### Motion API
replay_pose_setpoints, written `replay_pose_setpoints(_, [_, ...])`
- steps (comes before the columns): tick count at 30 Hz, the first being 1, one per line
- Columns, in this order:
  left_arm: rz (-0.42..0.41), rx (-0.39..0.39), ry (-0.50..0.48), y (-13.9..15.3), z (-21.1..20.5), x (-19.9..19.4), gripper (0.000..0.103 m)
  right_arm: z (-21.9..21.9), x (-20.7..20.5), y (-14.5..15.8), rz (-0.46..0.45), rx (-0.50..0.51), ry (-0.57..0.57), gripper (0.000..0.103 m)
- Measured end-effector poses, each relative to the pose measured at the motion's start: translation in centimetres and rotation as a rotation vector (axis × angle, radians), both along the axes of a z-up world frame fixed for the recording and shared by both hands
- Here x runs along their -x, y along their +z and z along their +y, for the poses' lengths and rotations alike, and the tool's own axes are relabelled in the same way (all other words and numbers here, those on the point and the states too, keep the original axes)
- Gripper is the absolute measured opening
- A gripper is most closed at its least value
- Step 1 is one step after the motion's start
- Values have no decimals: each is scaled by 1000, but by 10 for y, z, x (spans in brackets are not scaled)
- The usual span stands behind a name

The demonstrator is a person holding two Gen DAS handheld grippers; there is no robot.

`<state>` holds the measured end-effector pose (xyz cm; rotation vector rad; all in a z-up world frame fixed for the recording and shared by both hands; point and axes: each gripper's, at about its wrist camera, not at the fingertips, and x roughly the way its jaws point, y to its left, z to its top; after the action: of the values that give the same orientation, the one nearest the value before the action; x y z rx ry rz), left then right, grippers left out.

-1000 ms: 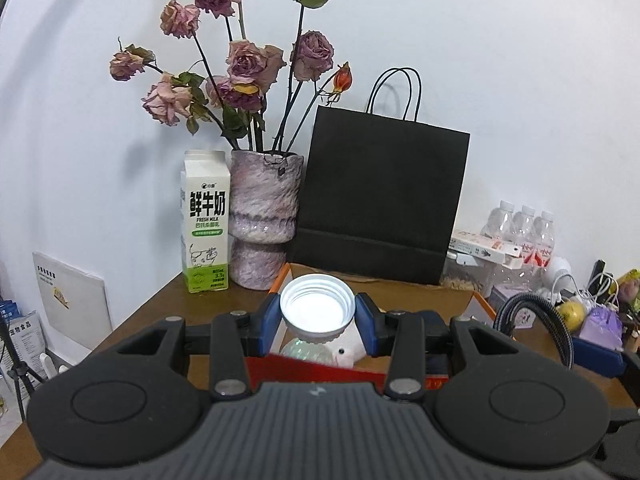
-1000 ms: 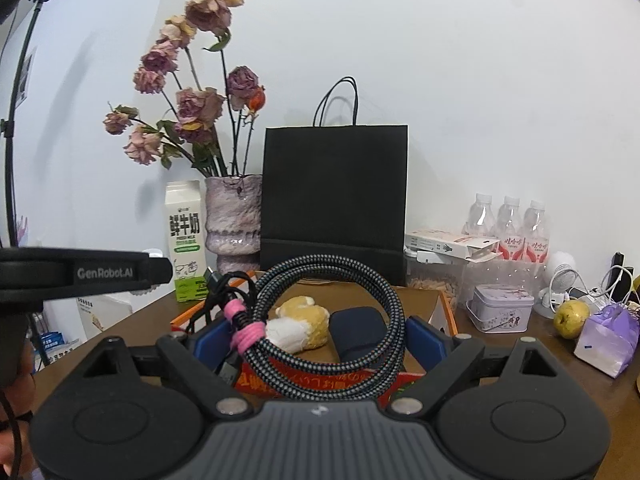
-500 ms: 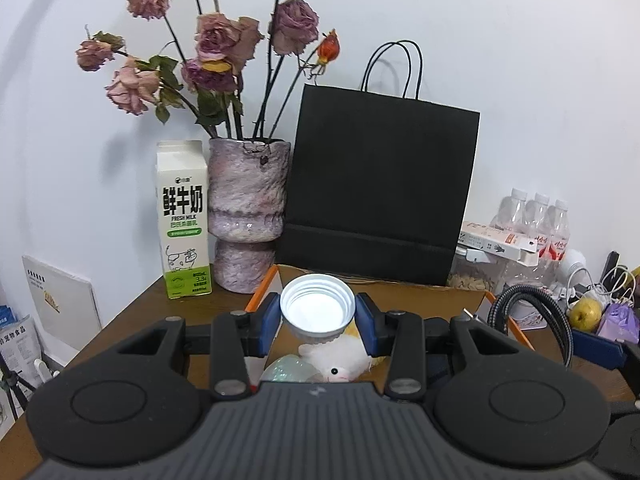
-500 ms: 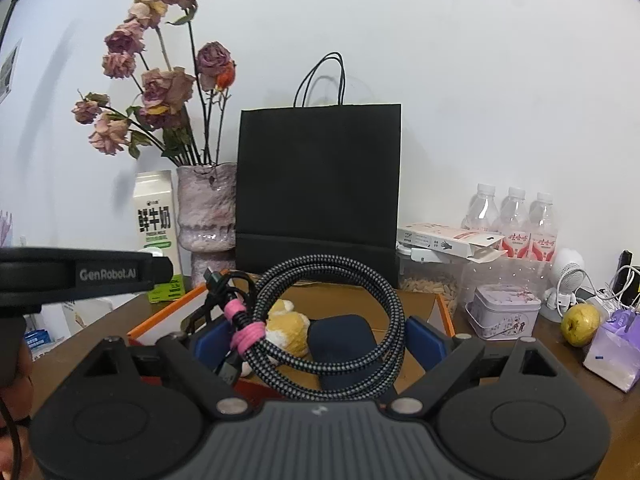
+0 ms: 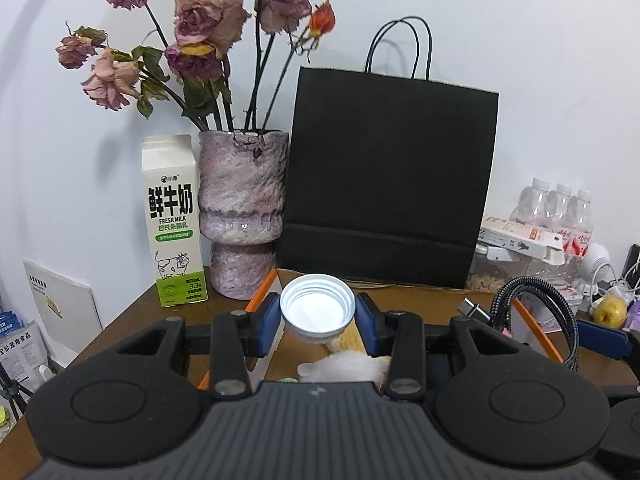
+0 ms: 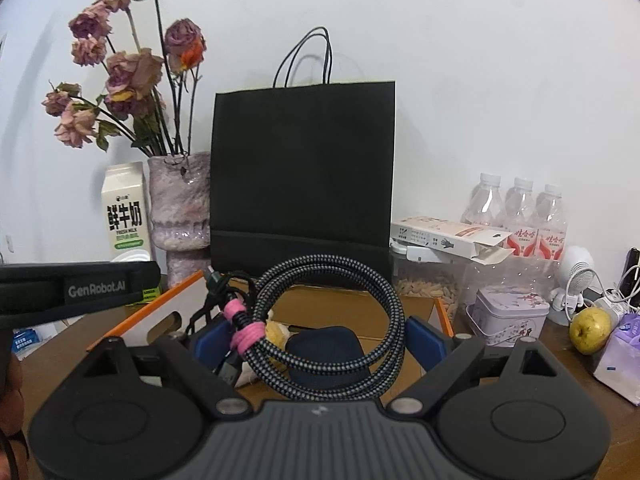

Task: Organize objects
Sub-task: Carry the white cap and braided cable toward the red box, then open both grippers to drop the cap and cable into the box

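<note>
Left gripper (image 5: pixel 317 312): jaws clamped on a white ribbed plastic screw cap (image 5: pixel 317 311), open side facing the camera, held above an orange-edged cardboard box (image 5: pixel 262 287). Below the jaws in the box: white fluffy plush toy (image 5: pixel 344 366). Beyond and left of the jaws on the brown wooden worktop (image 5: pixel 132 320): white-and-green fresh milk carton (image 5: pixel 173 220), just beside a mottled pink ceramic vase (image 5: pixel 242 212) of dried roses. Straight beyond the jaws: black paper carrier bag (image 5: pixel 390 176) upright against the wall.

Right gripper (image 6: pixel 318 340): jaws clamped on a coiled black-and-grey braided cable (image 6: pixel 332 328), bundled with a pink tie (image 6: pixel 244 330); coil stands upright between the blue pads (image 6: pixel 426 342), over the same box. Behind the coil in the box: dark navy rounded pouch (image 6: pixel 324 346). Right of the jaws on the worktop: patterned lavender tin (image 6: pixel 510 312), then a yellow-green pear (image 6: pixel 591 330); three clear water bottles (image 6: pixel 520 212) farther back.
</note>
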<state>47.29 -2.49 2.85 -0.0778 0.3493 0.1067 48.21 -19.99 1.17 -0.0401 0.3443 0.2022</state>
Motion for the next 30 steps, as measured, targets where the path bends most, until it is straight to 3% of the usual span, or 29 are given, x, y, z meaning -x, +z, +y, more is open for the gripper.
replay_pose_setpoints(20, [53,-23,38,-25,-5,-45,42,-1,-51,-23,60,8,-23,91])
replay_pose_setpoints(21, [54,-20,43,-25,-4,-46,45,-2,-52,-23,67,4,-20,93])
replay_pose_setpoints(23, [51,-16,48,-24,-4,-45,71,-3,-56,-25,95,-9,-14,94])
replay_pose_setpoints(24, [44,-16,57,-24,-4,-44,99,-4,-57,-26,100,-12,-19,99])
replay_pose_setpoints(25, [30,-21,69,-23,-4,-43,103,-4,-57,-27,98,-9,-30,101])
replay_pose_setpoints(30, [34,-21,76,-21,-3,-44,103,-7,-56,-24,84,-21,-45,103])
